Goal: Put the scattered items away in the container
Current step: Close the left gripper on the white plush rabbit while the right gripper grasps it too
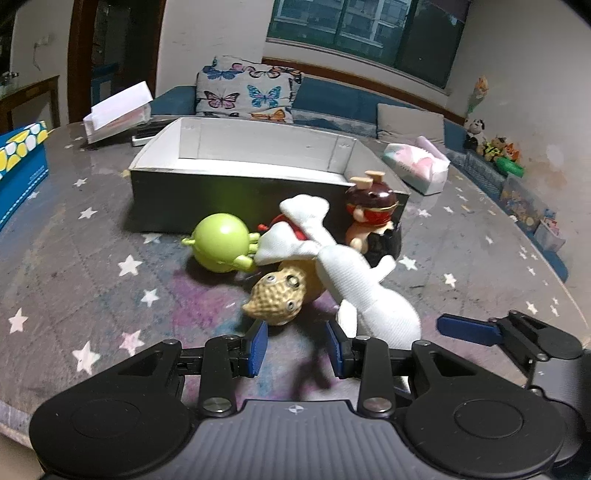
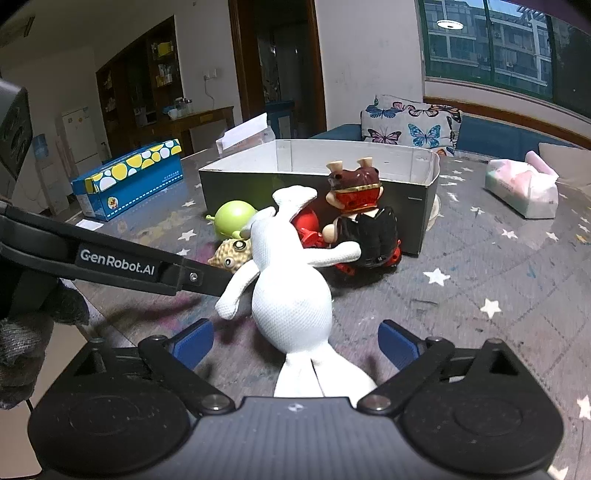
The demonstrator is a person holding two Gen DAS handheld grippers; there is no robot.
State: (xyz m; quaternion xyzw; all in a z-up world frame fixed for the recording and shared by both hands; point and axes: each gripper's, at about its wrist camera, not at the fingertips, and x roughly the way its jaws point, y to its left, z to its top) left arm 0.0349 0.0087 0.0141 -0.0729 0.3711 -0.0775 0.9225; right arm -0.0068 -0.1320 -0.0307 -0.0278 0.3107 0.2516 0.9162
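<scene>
The desk (image 1: pixel 92 266) is covered in a grey cloth printed with white stars and smudged with purple. Behind it runs a blue sofa (image 1: pixel 332 99) with a butterfly-print cushion (image 1: pixel 247 90) under a dark window (image 1: pixel 365 29). A blue box with yellow and white spots (image 2: pixel 125 181) sits at the desk's 9 o'clock edge, and a soft tissue pack (image 2: pixel 522 186) lies toward 2 o'clock.

The container is a shallow cardboard box (image 2: pixel 424 206), dark outside and pale inside; from these angles its inner walls look bare and its floor is hidden. The toys are piled just outside its near wall: a green round toy (image 1: pixel 221 242), a tan knobbly toy with eyes (image 1: pixel 275 297), and a figurine in black with a brown head (image 2: pixel 364 218) leaning against the box wall.

A white stuffed doll (image 2: pixel 291 291) lies across the pile, its long axis running from 6 o'clock to 12 o'clock in the right wrist view, head toward the box and legs toward the camera.

The right gripper (image 2: pixel 295 345) has its jaws spread on either side of the doll's lower body, not pressing it. The left gripper (image 1: pixel 297 349) hovers with jaws partly apart and empty, just short of the tan toy.
</scene>
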